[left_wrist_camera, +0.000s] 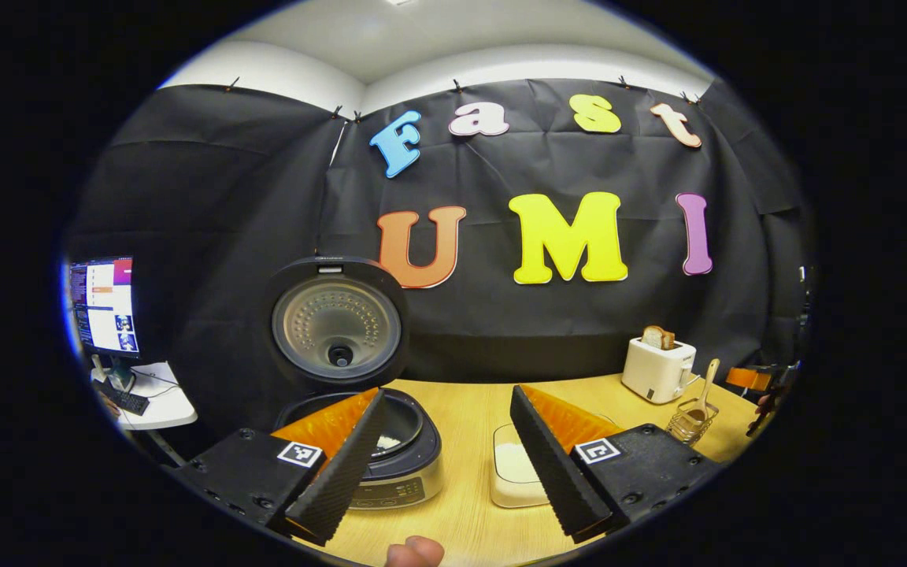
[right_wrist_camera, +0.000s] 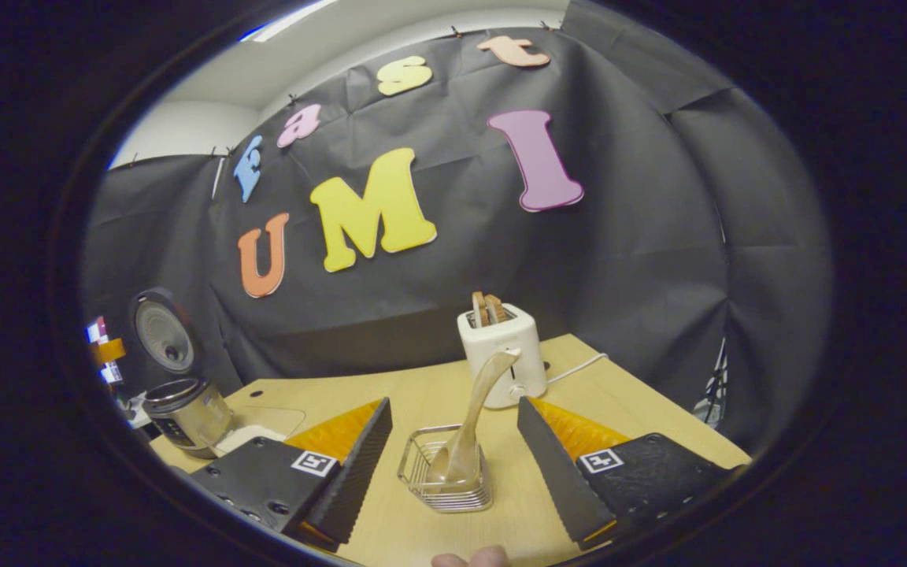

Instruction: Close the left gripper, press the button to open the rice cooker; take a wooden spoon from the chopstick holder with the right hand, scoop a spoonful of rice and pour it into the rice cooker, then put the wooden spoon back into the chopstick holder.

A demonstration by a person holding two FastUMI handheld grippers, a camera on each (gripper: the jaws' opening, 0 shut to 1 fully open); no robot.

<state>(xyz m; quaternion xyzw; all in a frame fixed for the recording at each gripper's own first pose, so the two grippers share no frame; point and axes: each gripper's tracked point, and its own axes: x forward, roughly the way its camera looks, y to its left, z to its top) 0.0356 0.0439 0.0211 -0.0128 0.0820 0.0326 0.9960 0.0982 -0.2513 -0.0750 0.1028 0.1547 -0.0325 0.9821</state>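
— Since the lid is up, where does the rice cooker (left_wrist_camera: 375,449) stand?
— At the left end of the wooden table (left_wrist_camera: 469,409), lid (left_wrist_camera: 335,323) raised upright against the black cloth, a little white rice in the pot. In the right gripper view it sits far left (right_wrist_camera: 186,411).
— And the wooden spoon (right_wrist_camera: 473,417)?
— Standing in the wire chopstick holder (right_wrist_camera: 446,472), handle leaning up toward the white toaster (right_wrist_camera: 501,354) behind it, which has bread slices in its slots.
— The tools?
— The right gripper (right_wrist_camera: 453,465) is spread wide, the holder between its fingers, neither finger touching it. The left gripper (left_wrist_camera: 446,457) is also wide apart and holds nothing, with the cooker behind its left finger and a white tray of rice (left_wrist_camera: 512,468) beside the cooker.
— Anything further out?
— A monitor (left_wrist_camera: 103,303) on a side desk.
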